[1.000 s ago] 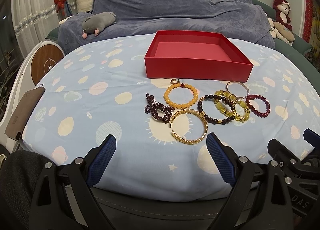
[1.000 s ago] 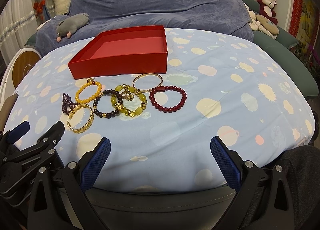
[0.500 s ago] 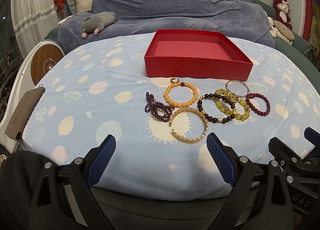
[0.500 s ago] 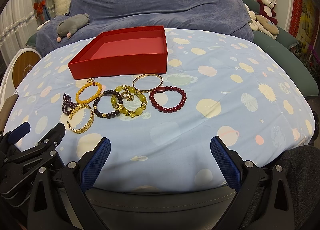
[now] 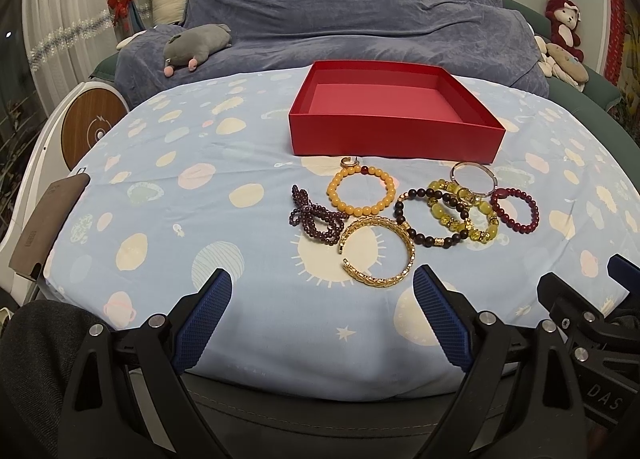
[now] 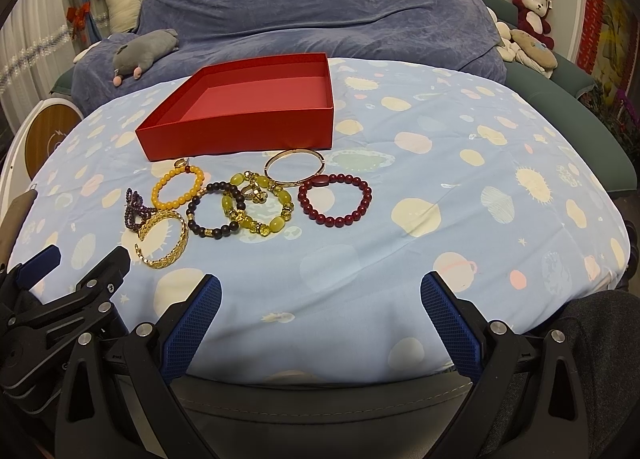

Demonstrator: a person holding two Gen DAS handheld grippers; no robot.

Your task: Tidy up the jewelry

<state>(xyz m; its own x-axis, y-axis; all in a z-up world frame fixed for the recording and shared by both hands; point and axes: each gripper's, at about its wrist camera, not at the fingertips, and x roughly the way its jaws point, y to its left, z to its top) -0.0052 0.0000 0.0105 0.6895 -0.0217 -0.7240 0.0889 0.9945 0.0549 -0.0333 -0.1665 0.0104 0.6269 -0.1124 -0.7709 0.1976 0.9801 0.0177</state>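
Observation:
An empty red box (image 5: 396,137) (image 6: 240,135) stands on the blue patterned cloth. In front of it lie several bracelets: a gold cuff (image 5: 408,243) (image 6: 182,237), an orange bead one (image 5: 360,209) (image 6: 176,201), a purple bead bow (image 5: 316,221) (image 6: 134,211), a dark bead one (image 5: 428,237) (image 6: 216,233), a yellow-green one (image 5: 480,233) (image 6: 272,225), a dark red one (image 5: 516,221) (image 6: 340,219), a thin bangle (image 5: 474,167) (image 6: 296,153) and small rings (image 5: 349,161). My left gripper (image 5: 322,313) is open at the near edge, before the gold cuff. My right gripper (image 6: 320,315) is open, right of the cluster.
A sofa under a blue-grey cover (image 5: 360,31) runs behind the table, with a grey plush (image 5: 196,45) and other plush toys (image 6: 532,15) on it. A round wooden-faced device (image 5: 90,127) and a brown flat object (image 5: 44,227) sit at the left.
Both views have shifted very slightly; the jewelry and the box have not moved, and both grippers stay open.

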